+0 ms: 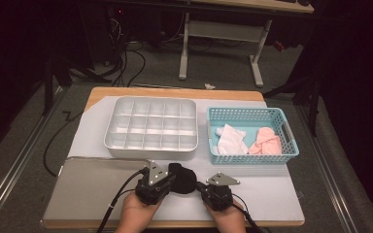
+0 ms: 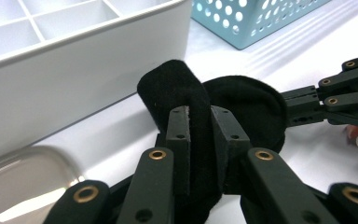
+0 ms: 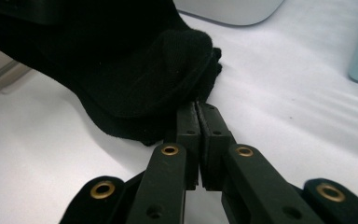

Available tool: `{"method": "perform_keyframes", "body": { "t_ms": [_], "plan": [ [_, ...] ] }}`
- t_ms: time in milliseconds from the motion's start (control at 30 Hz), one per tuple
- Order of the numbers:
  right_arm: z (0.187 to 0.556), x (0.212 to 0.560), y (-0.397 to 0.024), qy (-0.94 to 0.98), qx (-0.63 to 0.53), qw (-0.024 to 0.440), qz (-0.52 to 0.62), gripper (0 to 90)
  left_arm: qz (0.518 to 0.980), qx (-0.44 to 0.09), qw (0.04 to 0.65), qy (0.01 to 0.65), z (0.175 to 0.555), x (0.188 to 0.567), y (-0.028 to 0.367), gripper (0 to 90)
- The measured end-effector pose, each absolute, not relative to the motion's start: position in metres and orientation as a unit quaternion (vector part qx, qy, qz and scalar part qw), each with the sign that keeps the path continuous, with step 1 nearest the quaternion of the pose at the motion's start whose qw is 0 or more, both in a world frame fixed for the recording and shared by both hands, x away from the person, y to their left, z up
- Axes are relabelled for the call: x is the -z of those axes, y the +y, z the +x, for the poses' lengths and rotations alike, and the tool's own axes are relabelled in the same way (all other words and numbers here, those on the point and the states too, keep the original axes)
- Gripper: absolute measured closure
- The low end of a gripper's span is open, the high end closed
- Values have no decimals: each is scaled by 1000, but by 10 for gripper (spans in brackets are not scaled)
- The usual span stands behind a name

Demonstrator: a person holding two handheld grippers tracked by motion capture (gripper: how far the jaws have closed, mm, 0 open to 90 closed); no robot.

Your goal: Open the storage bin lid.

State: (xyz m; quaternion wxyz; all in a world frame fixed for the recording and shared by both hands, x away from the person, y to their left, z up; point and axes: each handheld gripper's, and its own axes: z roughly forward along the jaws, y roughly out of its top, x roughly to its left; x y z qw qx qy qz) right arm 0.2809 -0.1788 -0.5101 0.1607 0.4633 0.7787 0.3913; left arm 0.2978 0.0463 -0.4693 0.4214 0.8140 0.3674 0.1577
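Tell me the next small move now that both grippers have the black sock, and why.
Probably lift the black sock slightly and carry it toward the white divided tray. The left gripper pinches a fold of it and the right gripper clamps its edge, so it looks secured at both ends, bunched on the mat in front of the tray, whose compartments stand empty.

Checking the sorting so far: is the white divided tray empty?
Empty: every visible compartment of the white tray is bare; the black sock lies outside it.

Bright lit table, dark surroundings, slightly soft close-ups
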Motion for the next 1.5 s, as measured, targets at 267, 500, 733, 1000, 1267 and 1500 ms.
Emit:
{"method": "perform_keyframes", "body": {
  "t_ms": [267,500,733,1000,1267,1500],
  "plan": [
    [272,486,-194,743,-453,180,459,874,819,-157,420,358,297,468,38,787],
    [283,507,-178,768,-419,149,460,872,822,-149,423,350,297,469,28,793],
    [286,509,-178,770,-411,144,467,872,830,-133,424,336,300,475,12,792],
    [278,507,-201,754,-417,152,484,865,837,-128,424,321,303,478,-4,772],
    [280,495,-218,735,-440,167,488,866,842,-113,428,307,302,486,-12,706],
    [293,474,-201,740,-460,178,459,884,844,-111,433,296,298,489,-14,683]
  ]
}}
